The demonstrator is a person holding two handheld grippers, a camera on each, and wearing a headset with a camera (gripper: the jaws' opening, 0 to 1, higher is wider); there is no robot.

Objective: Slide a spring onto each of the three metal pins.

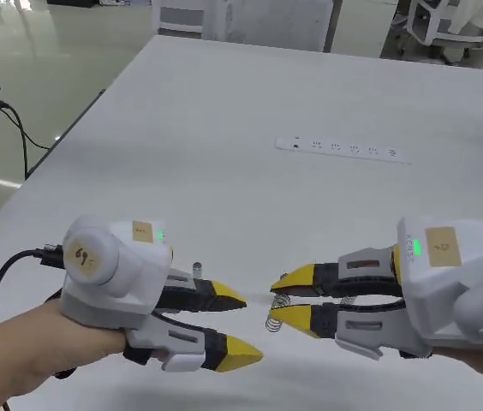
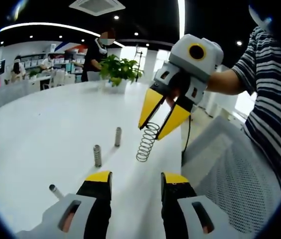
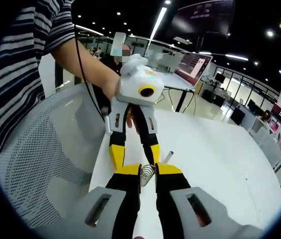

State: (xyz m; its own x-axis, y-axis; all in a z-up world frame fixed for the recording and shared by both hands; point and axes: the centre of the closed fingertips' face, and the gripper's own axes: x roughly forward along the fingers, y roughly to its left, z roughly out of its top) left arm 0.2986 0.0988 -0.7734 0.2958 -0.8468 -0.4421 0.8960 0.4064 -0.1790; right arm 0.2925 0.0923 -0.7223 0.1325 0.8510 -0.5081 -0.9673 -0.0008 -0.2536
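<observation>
My right gripper [image 1: 272, 301] is shut on a small coil spring [image 1: 278, 301] just above the white table [image 1: 250, 111]. In the left gripper view that spring [image 2: 148, 142] hangs down from the right gripper's yellow tips [image 2: 150, 132]. Two short metal pins [image 2: 117, 136] [image 2: 97, 155] stand upright on the table behind it, the nearer one looking ribbed. A third pin [image 2: 56, 190] leans near my left jaw. My left gripper [image 1: 252, 327] faces the right one, open and holding nothing. In the right gripper view the spring [image 3: 147, 175] sits between my jaws, with one pin [image 3: 169, 157] beyond.
A white power strip [image 1: 342, 148] lies farther back on the table. A black cable [image 1: 10, 265] trails from the left gripper off the table's left edge. A grey mesh chair [image 3: 46, 159] stands beside the table. A potted plant [image 2: 120, 69] sits at the far end.
</observation>
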